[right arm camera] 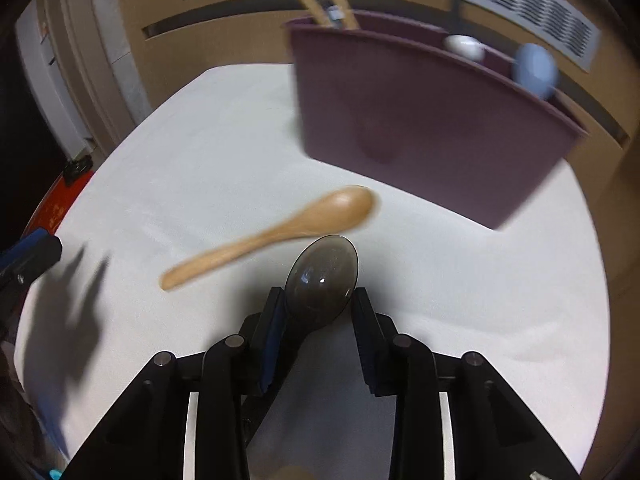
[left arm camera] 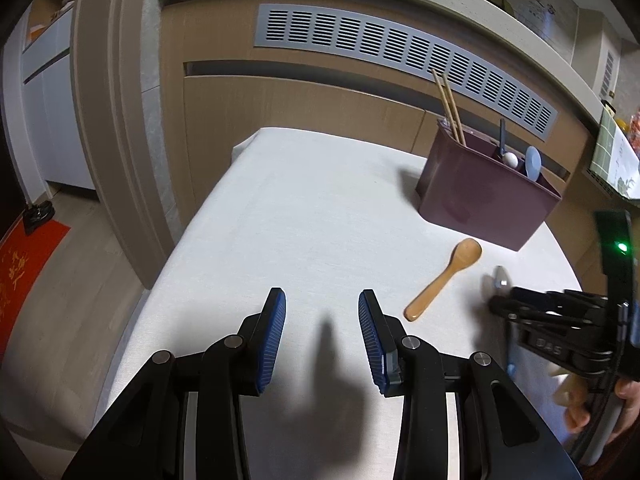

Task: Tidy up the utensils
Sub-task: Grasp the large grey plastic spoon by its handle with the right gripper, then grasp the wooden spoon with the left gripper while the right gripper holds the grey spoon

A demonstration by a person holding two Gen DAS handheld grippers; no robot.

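A wooden spoon (left arm camera: 444, 278) lies on the white table, bowl toward the maroon utensil holder (left arm camera: 486, 196); it also shows in the right wrist view (right arm camera: 276, 236). The holder (right arm camera: 424, 120) contains chopsticks (left arm camera: 450, 106), a white spoon (left arm camera: 511, 159), a blue spoon (left arm camera: 533, 163) and a dark utensil. My left gripper (left arm camera: 322, 332) is open and empty over the table, left of the wooden spoon. My right gripper (right arm camera: 318, 320) is shut on a dark translucent spoon (right arm camera: 322, 276), its bowl sticking out past the fingers, just short of the wooden spoon. The right gripper (left arm camera: 504, 300) also appears in the left wrist view.
The white table (left arm camera: 304, 216) stands against a wooden panel with a grey vent grille (left arm camera: 404, 56). The table's left edge drops to a floor with a red mat (left arm camera: 24, 272). A green tiled box (left arm camera: 612, 156) sits at the far right.
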